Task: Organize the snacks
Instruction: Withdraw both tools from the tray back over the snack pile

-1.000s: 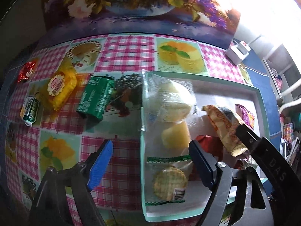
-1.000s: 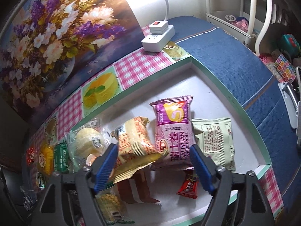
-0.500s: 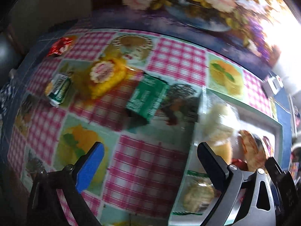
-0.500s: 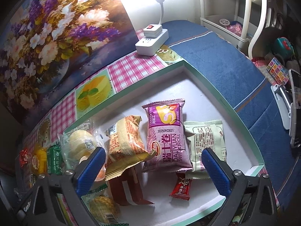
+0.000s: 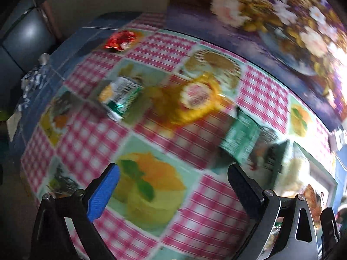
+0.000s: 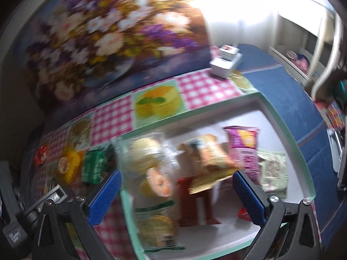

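Note:
My left gripper (image 5: 173, 171) is open and empty above the checked tablecloth. Ahead of it lie a green-and-white packet (image 5: 120, 95), a yellow packet (image 5: 195, 99), a green packet (image 5: 239, 137) and, farther off, a red packet (image 5: 120, 40). The mint-rimmed white tray (image 6: 282, 117) holds a clear bag of buns (image 6: 147, 158), an orange-tan bag (image 6: 212, 153), a pink bag (image 6: 245, 145), a pale green bag (image 6: 274, 171), a brown packet (image 6: 193, 199) and a small red packet (image 6: 244, 212). My right gripper (image 6: 176, 177) is open and empty above the tray's left half. Both views are blurred.
A flower painting (image 6: 104, 34) stands along the back of the table. A white power strip (image 6: 225, 61) sits on the blue cloth (image 6: 282, 80) behind the tray. A white rack (image 6: 323, 43) and clutter stand at the right. The table's left edge (image 5: 32, 117) drops off.
Both grippers opened wider and let go of the packets in the tray. The left one swung left, away from the tray, over the tablecloth. The right one rose and turned leftward.

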